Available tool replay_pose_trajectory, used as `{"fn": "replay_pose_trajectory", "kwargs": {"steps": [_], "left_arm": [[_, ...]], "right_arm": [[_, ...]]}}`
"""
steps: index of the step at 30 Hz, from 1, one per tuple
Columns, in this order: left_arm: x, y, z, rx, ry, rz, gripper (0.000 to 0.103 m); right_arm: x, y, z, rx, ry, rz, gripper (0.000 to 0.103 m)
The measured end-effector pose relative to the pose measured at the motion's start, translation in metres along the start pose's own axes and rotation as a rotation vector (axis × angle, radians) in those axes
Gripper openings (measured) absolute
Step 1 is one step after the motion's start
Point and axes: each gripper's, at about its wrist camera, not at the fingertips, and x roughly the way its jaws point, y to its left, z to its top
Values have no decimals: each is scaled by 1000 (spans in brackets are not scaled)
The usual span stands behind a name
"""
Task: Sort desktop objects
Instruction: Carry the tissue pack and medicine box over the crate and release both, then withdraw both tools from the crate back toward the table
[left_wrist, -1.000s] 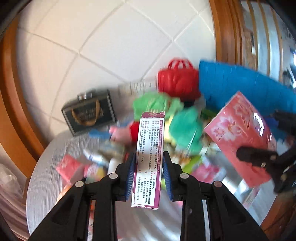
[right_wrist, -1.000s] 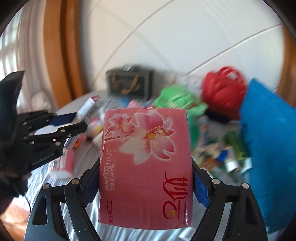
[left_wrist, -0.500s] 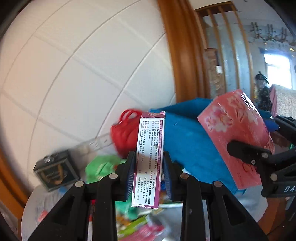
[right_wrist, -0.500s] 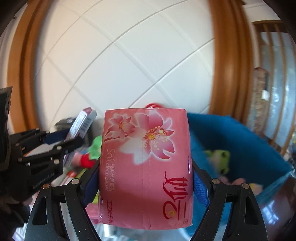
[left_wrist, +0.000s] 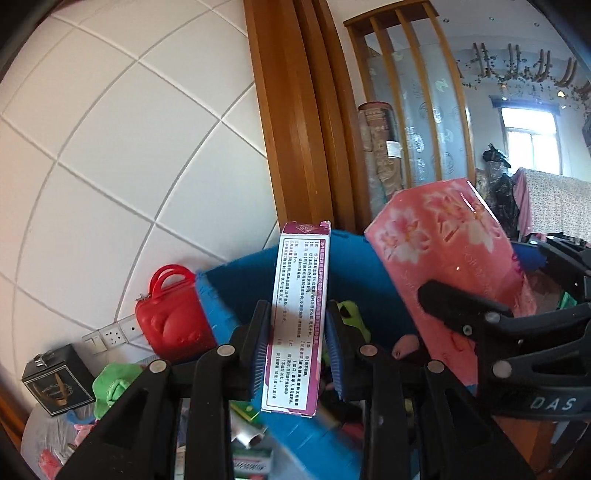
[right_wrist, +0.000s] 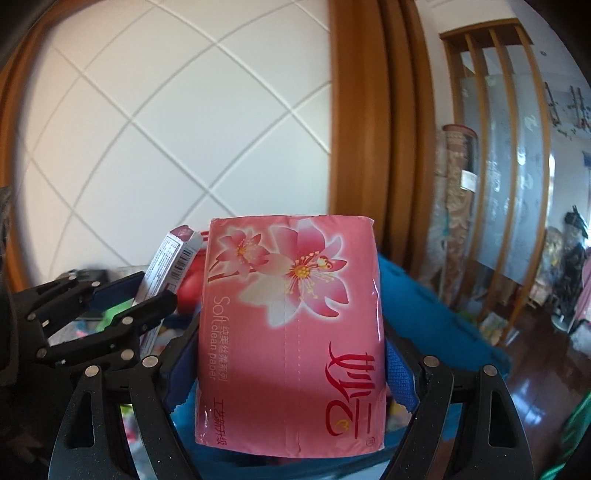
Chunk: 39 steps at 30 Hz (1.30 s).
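My left gripper (left_wrist: 297, 350) is shut on a narrow white and magenta carton (left_wrist: 299, 317), held upright over the blue fabric bin (left_wrist: 236, 325). My right gripper (right_wrist: 291, 373) is shut on a pink flowered tissue pack (right_wrist: 291, 332), also held above the blue bin (right_wrist: 436, 325). The tissue pack (left_wrist: 447, 273) and the right gripper (left_wrist: 517, 332) show at the right of the left wrist view. The carton (right_wrist: 171, 258) and the left gripper (right_wrist: 122, 310) show at the left of the right wrist view. Soft toys lie inside the bin.
A red handbag (left_wrist: 171, 321) stands left of the bin against the white tiled wall. A dark box (left_wrist: 57, 380), a green toy (left_wrist: 114, 384) and small packets lie on the grey table (left_wrist: 40, 435). A wooden frame (left_wrist: 295, 147) and glass partition rise behind.
Both grippers have swung right and up from the cluttered table toward the blue bin, each still holding its item. The bin now fills the lower view.
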Motion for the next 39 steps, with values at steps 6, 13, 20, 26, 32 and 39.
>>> {"fn": "replay_pose_trajectory", "kwargs": {"steps": [6,13,20,26,32,39], "left_arm": [[38,-39,22,-20,41,27,29],[69,-53,31,-15,89,84,30],[83,-55,27,-21,137,147,55],[78,-51,30,-50,101,195,78],[69,-48,30,-50,94,204,78],[50,-48,21,-37,81,220,78]], "right_arm": [[32,-63,14,30,28,-13,84],[70,-101,11,70,75,-26,85],[90,-121,4,107,118,-38,91],[86,-129,6,105,89,-59,99],[77,-126,9,109,70,-51,100],[51,-113,6,97,32,-23,102]]}}
